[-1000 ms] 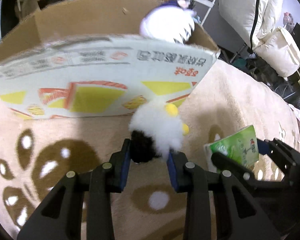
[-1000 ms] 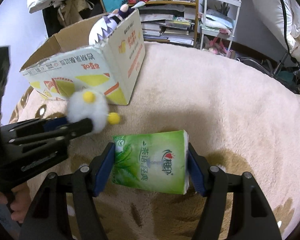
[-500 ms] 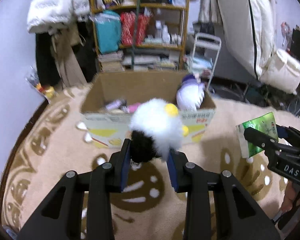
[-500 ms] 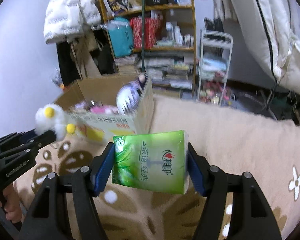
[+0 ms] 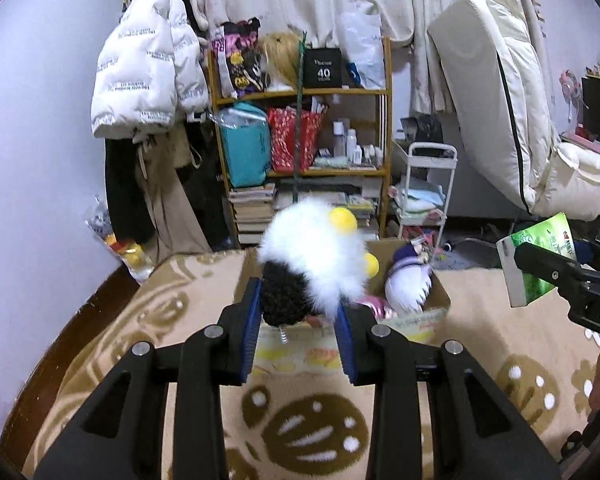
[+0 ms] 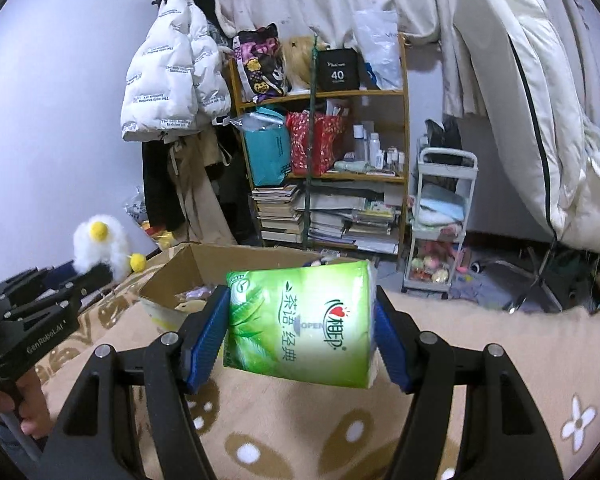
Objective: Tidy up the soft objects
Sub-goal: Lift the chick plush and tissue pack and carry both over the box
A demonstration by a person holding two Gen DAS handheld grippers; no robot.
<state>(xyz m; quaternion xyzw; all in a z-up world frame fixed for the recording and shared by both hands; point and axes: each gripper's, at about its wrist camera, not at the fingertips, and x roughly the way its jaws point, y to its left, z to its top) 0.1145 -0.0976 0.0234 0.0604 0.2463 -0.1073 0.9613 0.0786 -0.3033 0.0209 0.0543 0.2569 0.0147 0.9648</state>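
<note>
Left claw around fluffy toy

A fluffy white plush with yellow pompoms and a black end is held aloft. A green tissue pack hangs level, off the rug. The open cardboard box holds other soft toys.

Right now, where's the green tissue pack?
In the right wrist view, the green tissue pack is clamped in the right hand-held gripper, above the rug, just before the cardboard box.
</note>
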